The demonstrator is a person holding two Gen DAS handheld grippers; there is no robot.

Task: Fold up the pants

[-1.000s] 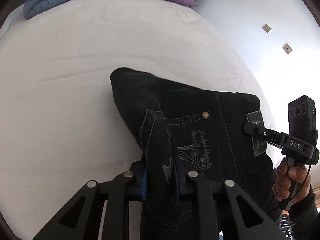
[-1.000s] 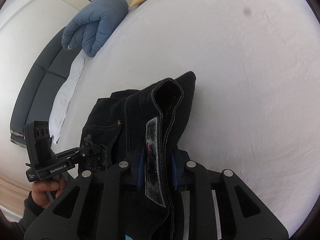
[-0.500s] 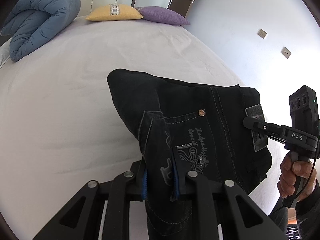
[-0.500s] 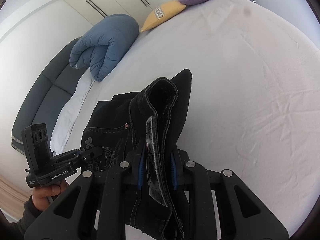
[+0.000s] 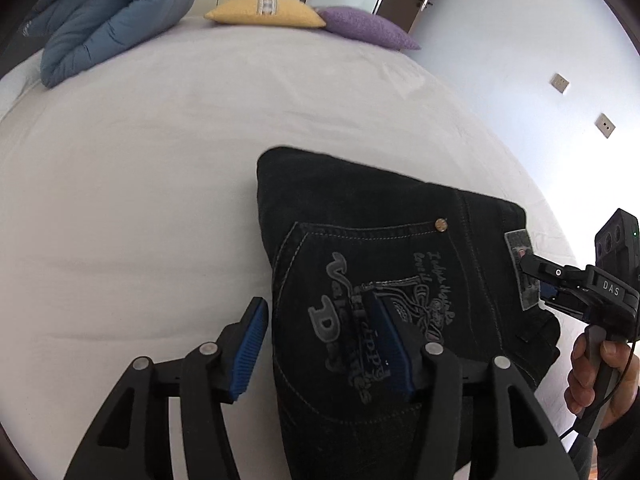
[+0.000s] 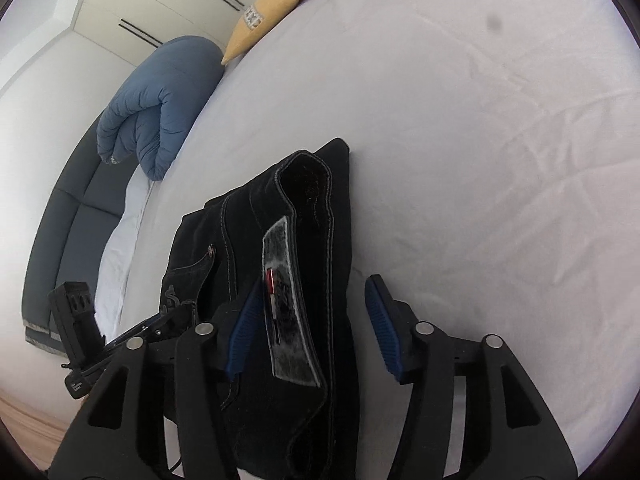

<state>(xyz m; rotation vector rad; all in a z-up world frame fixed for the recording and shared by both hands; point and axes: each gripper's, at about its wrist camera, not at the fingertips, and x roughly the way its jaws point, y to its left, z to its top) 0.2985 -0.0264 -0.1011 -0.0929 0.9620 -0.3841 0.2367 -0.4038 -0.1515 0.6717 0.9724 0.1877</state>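
The black jeans (image 5: 384,216) lie folded in a thick stack on the white bed (image 5: 140,160), back pocket with grey lettering up. My left gripper (image 5: 322,346) is open, its jaws straddling the near left edge of the stack over the pocket. My right gripper (image 6: 308,330) is open, its jaws either side of the waistband and its grey label (image 6: 286,296). The jeans (image 6: 304,216) lie flat between them. The right gripper also shows in the left wrist view (image 5: 536,276) at the label, the left one in the right wrist view (image 6: 168,322).
A rolled blue duvet (image 5: 104,16), a yellow pillow (image 5: 264,10) and a purple pillow (image 5: 364,30) lie at the far end of the bed. A grey sofa (image 6: 68,224) stands beyond the bed's left edge. A white wall with sockets (image 5: 560,84) is on the right.
Both grippers were shut on the jeans' edges and have opened. The held-up folds have dropped flat onto the stack on the bed.
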